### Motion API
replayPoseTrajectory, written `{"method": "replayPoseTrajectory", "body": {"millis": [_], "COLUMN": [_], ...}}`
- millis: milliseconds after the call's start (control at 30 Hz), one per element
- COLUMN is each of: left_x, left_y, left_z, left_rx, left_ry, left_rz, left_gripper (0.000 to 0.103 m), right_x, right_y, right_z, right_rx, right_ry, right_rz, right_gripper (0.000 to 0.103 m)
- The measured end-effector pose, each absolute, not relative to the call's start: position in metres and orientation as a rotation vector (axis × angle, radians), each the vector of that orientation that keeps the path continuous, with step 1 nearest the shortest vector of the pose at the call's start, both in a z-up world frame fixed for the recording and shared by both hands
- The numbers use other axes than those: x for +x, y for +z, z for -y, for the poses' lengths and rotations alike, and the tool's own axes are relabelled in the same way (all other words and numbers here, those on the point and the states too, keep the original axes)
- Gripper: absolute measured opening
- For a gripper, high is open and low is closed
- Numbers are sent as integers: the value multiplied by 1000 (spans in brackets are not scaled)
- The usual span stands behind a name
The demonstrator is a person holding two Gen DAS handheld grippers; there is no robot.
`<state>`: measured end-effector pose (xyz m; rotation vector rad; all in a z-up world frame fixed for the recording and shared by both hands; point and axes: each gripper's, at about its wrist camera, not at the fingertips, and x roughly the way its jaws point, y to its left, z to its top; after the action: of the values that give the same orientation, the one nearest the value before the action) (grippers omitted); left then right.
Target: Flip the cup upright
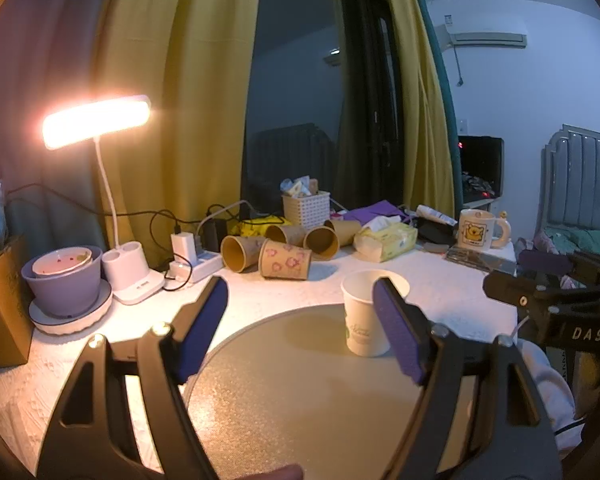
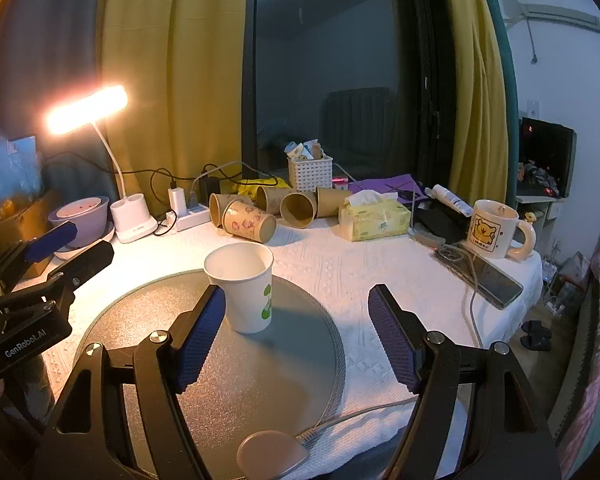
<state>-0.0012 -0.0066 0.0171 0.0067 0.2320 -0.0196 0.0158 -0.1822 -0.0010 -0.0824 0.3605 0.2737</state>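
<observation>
A white paper cup with a green print stands upright, mouth up, on the round grey mat. It also shows in the right wrist view on the mat. My left gripper is open and empty, the cup just beyond its right finger. My right gripper is open and empty, the cup just beyond its left finger. Each gripper shows at the edge of the other's view, the right one and the left one.
Several brown paper cups lie on their sides at the back of the white-clothed table. A lit desk lamp, a purple bowl, a power strip, a white basket, a tissue pack, a bear mug and a phone stand around.
</observation>
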Motion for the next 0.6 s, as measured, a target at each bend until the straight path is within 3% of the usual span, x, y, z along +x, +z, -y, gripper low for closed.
{"method": "replayPoseTrajectory", "body": {"millis": [600], "left_x": [0], "left_y": [15], "left_z": [8], "left_rx": [9], "left_ry": [-21], "left_rz": [-239], "left_gripper": [76], "right_x": [16], "right_y": [-2], "right_z": [181], "right_rx": [-82], "right_ry": [275], "right_rz": [-363], "right_gripper": [77]}}
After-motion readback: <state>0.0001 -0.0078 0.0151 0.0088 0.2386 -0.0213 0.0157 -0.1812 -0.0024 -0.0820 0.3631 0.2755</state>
